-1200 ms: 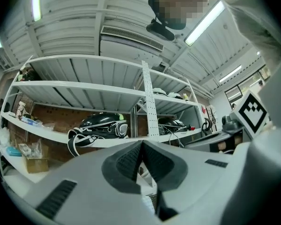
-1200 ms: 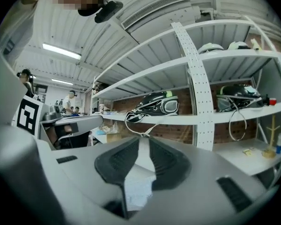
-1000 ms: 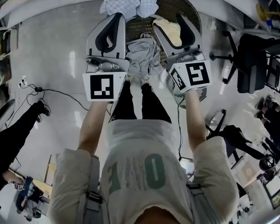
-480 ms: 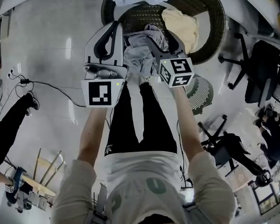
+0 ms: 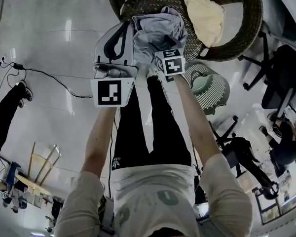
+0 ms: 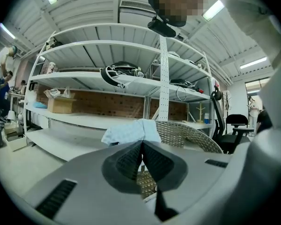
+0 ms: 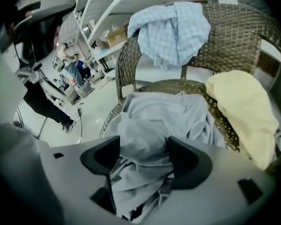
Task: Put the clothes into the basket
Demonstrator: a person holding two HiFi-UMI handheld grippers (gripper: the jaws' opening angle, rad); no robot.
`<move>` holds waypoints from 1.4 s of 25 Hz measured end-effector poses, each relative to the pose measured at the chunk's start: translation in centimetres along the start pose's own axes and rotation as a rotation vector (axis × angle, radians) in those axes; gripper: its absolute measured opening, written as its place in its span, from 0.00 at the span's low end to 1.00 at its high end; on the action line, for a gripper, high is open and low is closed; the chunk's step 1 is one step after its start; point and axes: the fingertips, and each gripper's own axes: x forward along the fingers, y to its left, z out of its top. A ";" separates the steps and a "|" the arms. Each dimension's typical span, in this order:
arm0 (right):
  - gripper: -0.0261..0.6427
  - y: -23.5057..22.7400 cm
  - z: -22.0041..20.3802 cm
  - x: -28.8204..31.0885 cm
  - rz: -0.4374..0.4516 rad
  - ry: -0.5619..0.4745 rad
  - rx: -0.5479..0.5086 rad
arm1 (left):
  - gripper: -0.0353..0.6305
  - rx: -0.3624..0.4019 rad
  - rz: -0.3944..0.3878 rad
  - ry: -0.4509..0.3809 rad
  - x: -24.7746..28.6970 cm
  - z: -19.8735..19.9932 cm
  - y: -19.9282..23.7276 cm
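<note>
- The grey garment (image 7: 154,121) sits bunched between the jaws of the right gripper (image 7: 143,156). Its bulk spills ahead of and below the fingertips, over the floor of the wicker basket (image 7: 234,36).
- The right gripper is the nearer one. Its jaws are wide and opening, with cloth touching both pads.
- The left gripper (image 6: 142,146) has its jaws closed together on nothing. The basket rim lies just ahead of its fingertips.
</note>
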 end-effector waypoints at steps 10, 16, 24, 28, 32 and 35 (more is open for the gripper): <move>0.17 -1.2 -1.3 1.8 -0.170 0.068 -0.069 | 0.08 -0.039 0.072 0.029 -1.7 -1.5 1.8; 0.11 -1.7 -1.5 2.0 -0.137 0.099 -0.071 | 0.08 -0.032 0.092 0.038 -1.6 -1.6 2.0; 0.11 -0.9 0.6 0.2 -0.111 0.078 -0.067 | 0.08 -0.025 0.119 0.021 -1.3 1.3 2.0; 0.11 -0.1 4.0 -1.4 -0.098 0.038 -0.113 | 0.08 -0.011 0.134 0.018 -0.9 2.5 2.1; 0.11 0.5 9.3 -4.3 -0.102 -0.084 -0.156 | 0.08 -0.045 0.175 -0.002 -0.8 4.8 2.2; 0.11 0.9 13.9 -8.1 -0.116 -0.194 -0.160 | 0.08 -0.053 0.196 -0.019 -0.7 7.4 2.3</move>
